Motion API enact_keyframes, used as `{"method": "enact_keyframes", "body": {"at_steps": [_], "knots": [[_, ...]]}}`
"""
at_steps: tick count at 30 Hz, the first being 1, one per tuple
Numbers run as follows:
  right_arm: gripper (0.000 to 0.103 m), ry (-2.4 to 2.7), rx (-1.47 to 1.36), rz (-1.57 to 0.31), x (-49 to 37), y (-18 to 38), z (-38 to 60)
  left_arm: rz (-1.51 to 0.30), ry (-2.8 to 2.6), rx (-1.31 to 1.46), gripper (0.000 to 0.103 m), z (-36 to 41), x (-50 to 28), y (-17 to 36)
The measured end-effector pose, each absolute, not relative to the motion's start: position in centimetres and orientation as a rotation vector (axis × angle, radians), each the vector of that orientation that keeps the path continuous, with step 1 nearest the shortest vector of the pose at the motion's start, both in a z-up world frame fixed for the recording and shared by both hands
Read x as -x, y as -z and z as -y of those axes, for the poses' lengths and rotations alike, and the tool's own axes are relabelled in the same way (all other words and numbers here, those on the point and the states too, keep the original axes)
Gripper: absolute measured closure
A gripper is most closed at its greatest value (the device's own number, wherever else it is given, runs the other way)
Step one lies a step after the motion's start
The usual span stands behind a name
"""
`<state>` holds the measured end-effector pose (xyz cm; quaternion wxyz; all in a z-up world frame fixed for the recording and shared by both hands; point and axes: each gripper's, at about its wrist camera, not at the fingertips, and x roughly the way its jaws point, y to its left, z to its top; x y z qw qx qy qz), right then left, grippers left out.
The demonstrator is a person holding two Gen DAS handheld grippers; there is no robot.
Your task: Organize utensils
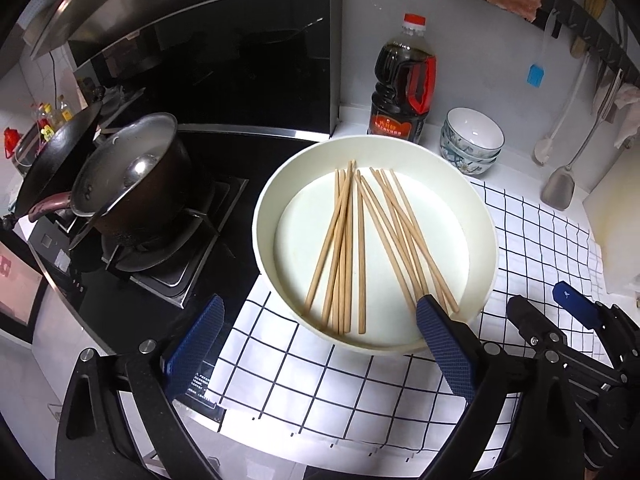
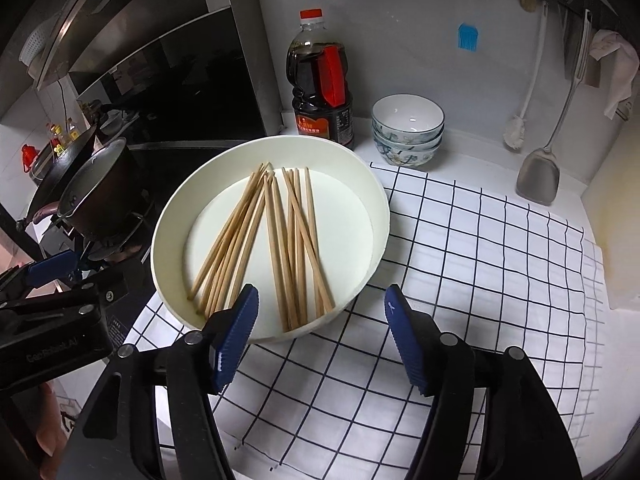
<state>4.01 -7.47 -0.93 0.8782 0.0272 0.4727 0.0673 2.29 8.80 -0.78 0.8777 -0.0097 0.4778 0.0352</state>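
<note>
Faintly, raised lettering shows on the black body of the left gripper (image 2: 48, 276) in the right wrist view, too dim to read with certainty, and the dark sauce bottle (image 2: 322, 88) at the back of the counter (image 2: 472, 148) carries a red-and-black label whose small print cannot be made out. Just in front of the bottle, a white round basin (image 1: 486, 216) stands on the left edge of a white cloth with a dark grid (image 2: 460, 248), and a loose bundle of wooden chopsticks (image 1: 360, 248) lies flat inside it, fanned in two crossing groups. A stack of patterned bowls (image 2: 408, 130) stands to the right of the bottle, near the basin's far rim. A metal spatula (image 2: 538, 178) and a white brush (image 2: 516, 128) hang against the wall by the counter's right end, with a blue silicone brush (image 2: 468, 36) above them. To the left, a dark saucepan (image 1: 132, 176) sits on the stove. Both grippers hover over the near rim of the basin: the left gripper's jaws stand wide apart with nothing between them, and the right gripper (image 2: 320, 310) has its jaws apart and empty too.
</note>
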Motion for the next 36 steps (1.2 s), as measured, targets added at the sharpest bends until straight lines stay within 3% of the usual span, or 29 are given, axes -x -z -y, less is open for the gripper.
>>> {"method": "enact_keyframes", "body": {"at_steps": [36], "knots": [[0.038,-0.104,-0.075,-0.975,-3.0,-1.1,9.2,-0.959,-0.117,0.017,0.006,-6.9,-0.7,-1.1]]}}
